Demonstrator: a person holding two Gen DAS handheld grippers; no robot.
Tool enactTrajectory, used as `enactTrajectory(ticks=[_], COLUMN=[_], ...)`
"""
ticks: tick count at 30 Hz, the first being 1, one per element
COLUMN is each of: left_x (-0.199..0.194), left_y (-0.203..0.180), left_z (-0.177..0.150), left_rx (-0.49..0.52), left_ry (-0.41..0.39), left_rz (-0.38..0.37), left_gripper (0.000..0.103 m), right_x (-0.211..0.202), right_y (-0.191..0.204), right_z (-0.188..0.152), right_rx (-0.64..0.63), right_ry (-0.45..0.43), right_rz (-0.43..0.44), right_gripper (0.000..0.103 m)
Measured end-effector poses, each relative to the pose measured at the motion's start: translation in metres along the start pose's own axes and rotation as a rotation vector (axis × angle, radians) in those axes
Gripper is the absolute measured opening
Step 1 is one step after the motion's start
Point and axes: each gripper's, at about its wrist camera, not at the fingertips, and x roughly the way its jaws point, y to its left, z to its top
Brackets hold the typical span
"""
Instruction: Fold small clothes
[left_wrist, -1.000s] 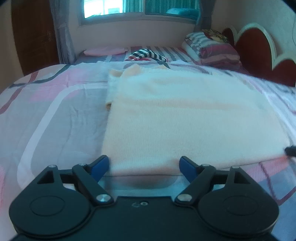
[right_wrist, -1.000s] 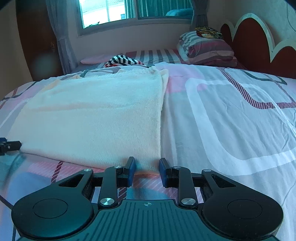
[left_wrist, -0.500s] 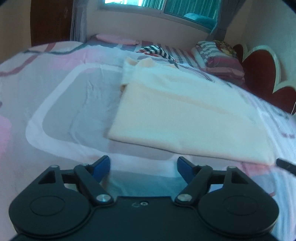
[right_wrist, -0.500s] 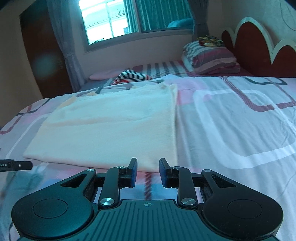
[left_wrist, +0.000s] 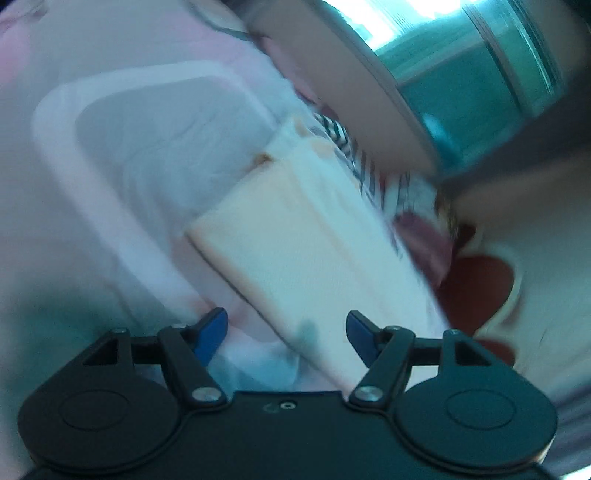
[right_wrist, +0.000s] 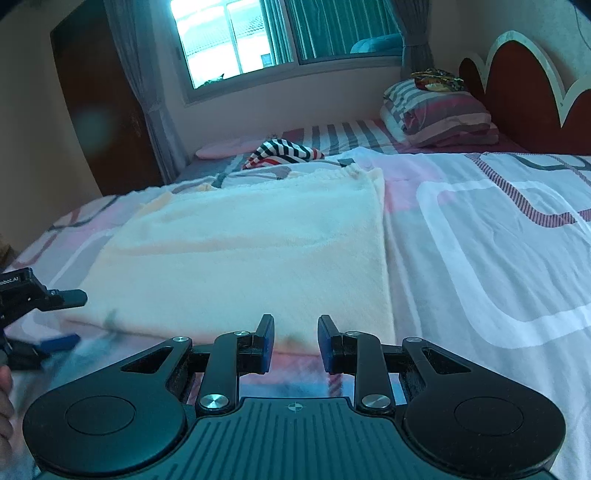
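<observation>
Cream knitted folded garment lies flat on our pink-and-grey patterned bed sheet. Left claw rolled, wide, gripping nothing, at garment's near left corner. Right claw narrow, empty, before near edge.

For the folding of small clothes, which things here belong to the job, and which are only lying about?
Belong to the job:
- cream garment, lying flat on the bed
- left hand-held gripper, open
- right hand-held gripper, open

Only lying about:
- striped cloth
- striped pillow
- pink pillow
</observation>
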Motion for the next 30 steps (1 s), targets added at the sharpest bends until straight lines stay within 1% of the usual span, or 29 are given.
enactTrajectory(ticks=[3, 6, 7, 8, 9, 15, 18, 20, 22, 23, 25, 26, 27, 30], left_x=[0.006, 0.014, 0.018, 0.021, 0.025, 0.038, 0.042, 0.05, 0.057, 0.06, 0.064, 0.065, 0.066, 0.069], left_y=[0.004, 0.004, 0.002, 0.003, 0.003, -0.007, -0.008, -0.015, -0.019, -0.021, -0.022, -0.019, -0.018, -0.017], left_z=[0.002, 0.005, 0.007, 0.009, 0.01, 0.013, 0.012, 0.015, 0.019, 0.02, 0.022, 0.023, 0.024, 0.028], left_rx=[-0.058, -0.075, -0.079, -0.087, -0.094, -0.071, -0.092, -0.093, -0.095, -0.101, -0.097, -0.088, -0.073, -0.053], left_ry=[-0.038, -0.076, -0.089, -0.101, -0.113, -0.156, -0.185, -0.195, -0.205, -0.209, -0.21, -0.201, -0.191, -0.184], left_rz=[-0.022, -0.03, -0.032, -0.032, -0.036, -0.036, -0.044, -0.033, -0.022, -0.014, -0.009, -0.008, -0.01, -0.023], left_gripper=[0.068, 0.065, 0.063, 0.06, 0.059, 0.058, 0.057, 0.057, 0.054, 0.05, 0.044, 0.039, 0.037, 0.036], right_x=[0.003, 0.007, 0.009, 0.011, 0.014, 0.037, 0.054, 0.067, 0.082, 0.09, 0.102, 0.107, 0.111, 0.12], right_y=[0.005, 0.01, 0.012, 0.014, 0.015, 0.023, 0.028, 0.031, 0.032, 0.033, 0.036, 0.037, 0.039, 0.042], right_z=[0.009, 0.019, 0.022, 0.025, 0.027, 0.041, 0.048, 0.053, 0.059, 0.062, 0.067, 0.069, 0.07, 0.072], right_rx=[0.021, 0.036, 0.037, 0.041, 0.046, 0.051, 0.058, 0.06, 0.078, 0.083, 0.089, 0.092, 0.094, 0.09], right_ry=[-0.016, -0.038, -0.046, -0.049, -0.051, -0.039, -0.03, -0.024, -0.015, -0.012, -0.008, -0.006, -0.004, -0.002], right_rz=[0.022, 0.046, 0.051, 0.061, 0.066, 0.099, 0.118, 0.124, 0.136, 0.139, 0.146, 0.151, 0.155, 0.168], right_gripper=[0.027, 0.025, 0.014, 0.008, 0.007, 0.007, 0.007, 0.007, 0.007, 0.007, 0.007, 0.007, 0.007, 0.007])
